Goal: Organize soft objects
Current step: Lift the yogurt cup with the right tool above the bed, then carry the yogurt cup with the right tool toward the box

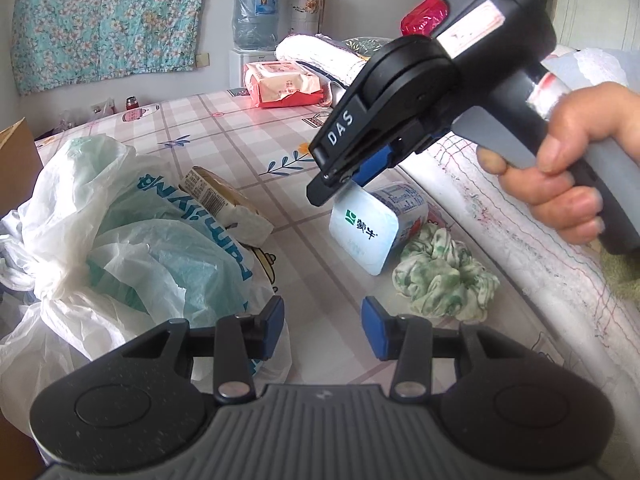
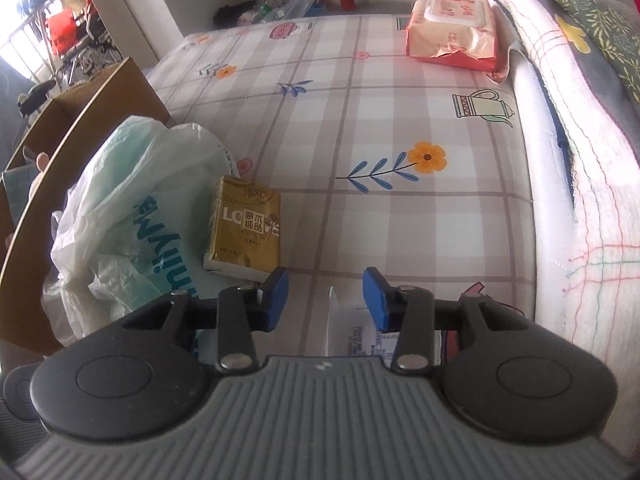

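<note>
The green-and-white scrunchie [image 1: 446, 280] is lying on the bed's checked sheet [image 1: 248, 128], touching the right side of the yogurt cup [image 1: 376, 228]; you are holding your right gripper [image 1: 352, 178] at that cup's far rim, fingers apart; your left gripper [image 1: 323, 330] is hovering nearer, fingers apart too, plastic bag [image 1: 132, 240] at left.

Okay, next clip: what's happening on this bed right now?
A person holds a gripper in each hand over a plaid bedsheet. The right gripper is open, poised at the top edge of a yogurt cup lying on its side beside a green scrunchie. The left gripper hovers open nearby. A tissue pack leans against a plastic bag.
</note>
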The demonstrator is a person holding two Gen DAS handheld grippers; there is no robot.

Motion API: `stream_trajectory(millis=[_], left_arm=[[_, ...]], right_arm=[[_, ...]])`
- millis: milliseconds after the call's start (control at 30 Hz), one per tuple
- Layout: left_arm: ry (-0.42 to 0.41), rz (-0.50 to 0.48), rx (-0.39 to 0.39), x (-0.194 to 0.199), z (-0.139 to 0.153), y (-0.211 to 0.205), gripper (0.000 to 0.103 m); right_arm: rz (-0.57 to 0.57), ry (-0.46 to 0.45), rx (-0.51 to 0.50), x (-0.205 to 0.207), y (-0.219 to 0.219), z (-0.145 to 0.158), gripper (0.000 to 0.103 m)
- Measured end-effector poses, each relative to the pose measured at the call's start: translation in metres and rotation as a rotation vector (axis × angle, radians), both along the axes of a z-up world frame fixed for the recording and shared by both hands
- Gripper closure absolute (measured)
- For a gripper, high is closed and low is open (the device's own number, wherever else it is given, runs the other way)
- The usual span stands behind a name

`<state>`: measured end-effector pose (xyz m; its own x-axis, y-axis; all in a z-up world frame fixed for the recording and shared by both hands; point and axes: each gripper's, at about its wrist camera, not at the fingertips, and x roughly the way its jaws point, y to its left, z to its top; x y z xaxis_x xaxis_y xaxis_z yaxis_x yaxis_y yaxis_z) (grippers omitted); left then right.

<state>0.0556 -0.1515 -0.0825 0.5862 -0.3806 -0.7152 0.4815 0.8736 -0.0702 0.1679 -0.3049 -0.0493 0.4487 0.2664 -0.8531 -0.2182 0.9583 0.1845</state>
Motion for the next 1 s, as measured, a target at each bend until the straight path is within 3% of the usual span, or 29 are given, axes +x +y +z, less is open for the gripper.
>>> stream_trajectory(millis=[100, 167, 300, 467, 633, 700, 1000], left_arm=[[0.004, 0.002, -0.005, 0.003, 0.000, -0.003, 0.059], [0.004, -0.002, -0.008, 0.005, 0.001, -0.006, 0.059], [-0.009, -0.018, -0.009, 0.007, 0.003, -0.015, 0.059], [-0.030, -0.033, -0.009, 0.014, 0.007, -0.025, 0.058], [-0.054, -0.044, -0.013, 0.022, 0.014, -0.041, 0.049], [-0.059, -0.054, -0.022, 0.027, 0.016, -0.050, 0.042], [-0.011, -0.077, -0.055, 0.053, 0.009, -0.088, 0.035]], right_arm=[[0.053, 0.023, -0.076, 0.005, 0.012, -0.007, 0.096], [0.074, 0.025, -0.097, 0.006, 0.014, -0.007, 0.102], [0.053, 0.015, -0.040, 0.004, 0.004, -0.003, 0.103], [-0.060, 0.026, 0.197, 0.009, -0.037, 0.000, 0.103], [-0.220, 0.048, 0.441, 0.007, -0.094, -0.009, 0.103], [-0.271, 0.049, 0.492, 0.003, -0.112, -0.012, 0.102], [-0.374, 0.088, 0.619, -0.005, -0.148, -0.027, 0.099]])
